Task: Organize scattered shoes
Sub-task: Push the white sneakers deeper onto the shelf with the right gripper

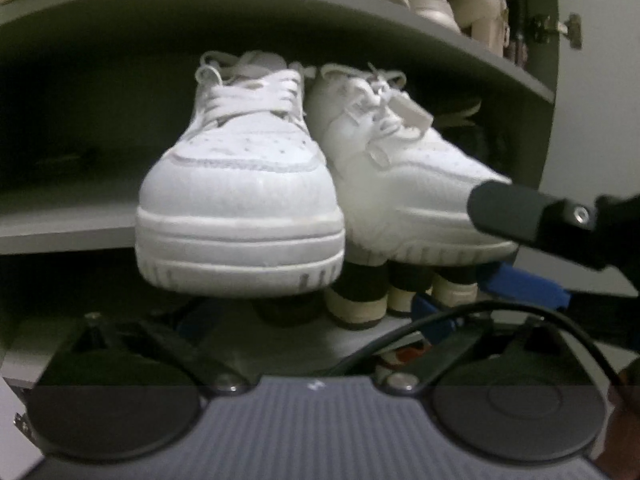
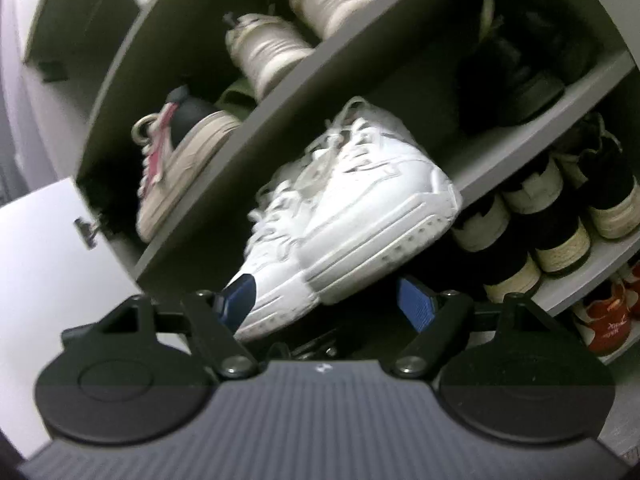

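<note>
Open, dark room on the grey middle shelf board [image 1: 60, 236] left of the two white leather sneakers [image 1: 240, 184], toes overhanging the front edge. Low headroom under the grey upper shelf board [image 1: 280, 4]. Right side blocked by the grey cabinet wall [image 1: 540, 128]. Below, shelf crowded with black-and-cream sneakers [image 2: 560, 236]; lower still, red sneakers [image 2: 604, 316].

Two white sneakers [image 1: 240, 184] [image 1: 400, 168], four black-and-cream shoes [image 2: 560, 240].
</note>
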{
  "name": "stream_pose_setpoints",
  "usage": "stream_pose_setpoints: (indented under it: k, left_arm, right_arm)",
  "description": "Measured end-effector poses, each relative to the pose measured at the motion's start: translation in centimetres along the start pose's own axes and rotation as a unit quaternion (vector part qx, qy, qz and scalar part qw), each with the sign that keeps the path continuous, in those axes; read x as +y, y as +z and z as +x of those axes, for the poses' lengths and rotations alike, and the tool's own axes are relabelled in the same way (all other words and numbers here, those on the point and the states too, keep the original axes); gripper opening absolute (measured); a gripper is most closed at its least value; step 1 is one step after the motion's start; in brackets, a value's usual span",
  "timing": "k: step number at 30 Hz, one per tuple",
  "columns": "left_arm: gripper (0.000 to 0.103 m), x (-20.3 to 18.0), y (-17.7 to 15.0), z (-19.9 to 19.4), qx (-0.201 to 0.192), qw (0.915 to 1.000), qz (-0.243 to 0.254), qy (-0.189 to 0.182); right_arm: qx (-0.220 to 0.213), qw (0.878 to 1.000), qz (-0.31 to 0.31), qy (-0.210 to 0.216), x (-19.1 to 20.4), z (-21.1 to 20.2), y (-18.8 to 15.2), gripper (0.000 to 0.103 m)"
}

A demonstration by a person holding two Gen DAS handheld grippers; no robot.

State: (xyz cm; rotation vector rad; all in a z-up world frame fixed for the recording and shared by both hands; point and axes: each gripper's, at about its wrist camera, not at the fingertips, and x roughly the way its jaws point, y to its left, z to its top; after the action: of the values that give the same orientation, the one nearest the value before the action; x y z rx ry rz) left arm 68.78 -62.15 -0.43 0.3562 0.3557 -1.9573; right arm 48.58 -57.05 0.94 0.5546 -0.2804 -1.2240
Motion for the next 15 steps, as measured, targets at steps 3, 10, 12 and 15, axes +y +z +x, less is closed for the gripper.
stream_pose_setpoints:
  k: [3, 10, 12, 15]
  left_arm:
    - [0.103, -0.2, -1.4, -0.3, 0.016, 0.9993, -0.005, -0.035]
    - [0.103, -1.3, -3.1, -3.4, 0.016, 0.9959, 0.02, -0.086]
    - [0.103, -1.2, -3.2, -4.4, -0.014, 0.9973, 0.019, -0.069]
    - [0.103, -0.9, -3.1, -5.9, -0.075, 0.9969, 0.023, 0.002]
  right_arm:
    - [-0.01, 0.997, -0.05, -0.065, 0.8, -1.0, -0.3, 0.08]
    - [0.011, 0.975, -0.081, -0.208, -2.1, -1.8, -1.5, 0.08]
    - [0.017, 0.965, -0.113, -0.238, -2.2, -1.8, -2.1, 0.08]
    - [-0.037, 0.929, -0.234, -0.284, 0.0, -2.8, -3.4, 0.08]
